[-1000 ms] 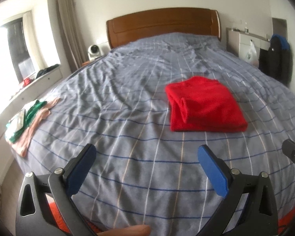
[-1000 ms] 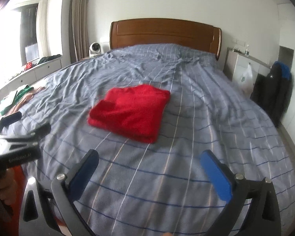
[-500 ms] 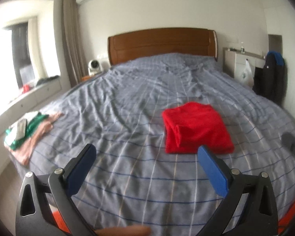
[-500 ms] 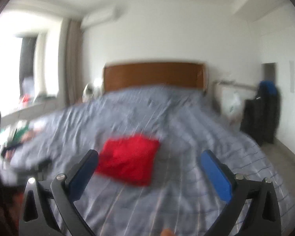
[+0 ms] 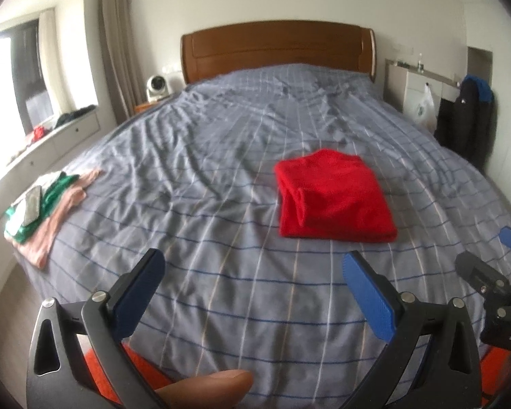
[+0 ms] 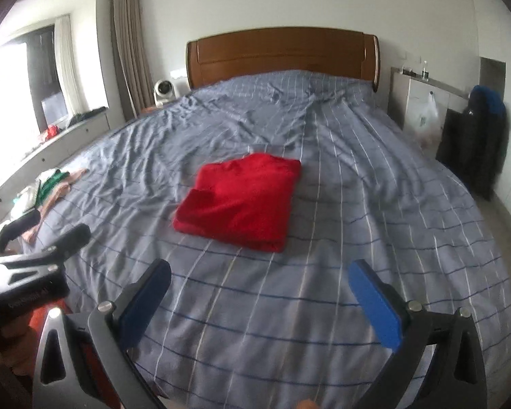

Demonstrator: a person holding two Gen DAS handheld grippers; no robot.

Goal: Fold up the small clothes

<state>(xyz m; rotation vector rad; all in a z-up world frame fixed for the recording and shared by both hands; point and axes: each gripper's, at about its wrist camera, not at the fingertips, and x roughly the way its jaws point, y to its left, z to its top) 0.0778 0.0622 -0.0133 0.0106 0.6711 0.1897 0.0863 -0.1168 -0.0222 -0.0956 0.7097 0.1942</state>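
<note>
A folded red garment (image 5: 334, 197) lies flat on the grey-blue striped bed (image 5: 221, 156); it also shows in the right wrist view (image 6: 242, 201). My left gripper (image 5: 253, 272) is open and empty, held back near the foot of the bed, well short of the garment. My right gripper (image 6: 259, 283) is open and empty, also back at the foot of the bed. The right gripper's fingers (image 5: 477, 269) show at the right edge of the left wrist view. The left gripper's fingers (image 6: 68, 238) show at the left of the right wrist view.
A pile of pink, green and white clothes (image 5: 44, 201) lies at the bed's left edge, also in the right wrist view (image 6: 47, 187). A wooden headboard (image 5: 276, 47) stands at the far end. A dark jacket (image 5: 466, 119) hangs on the right. A window ledge (image 5: 34, 150) runs along the left.
Both grippers tilted up and then back down over the bed while staying open. The red garment has not moved.
</note>
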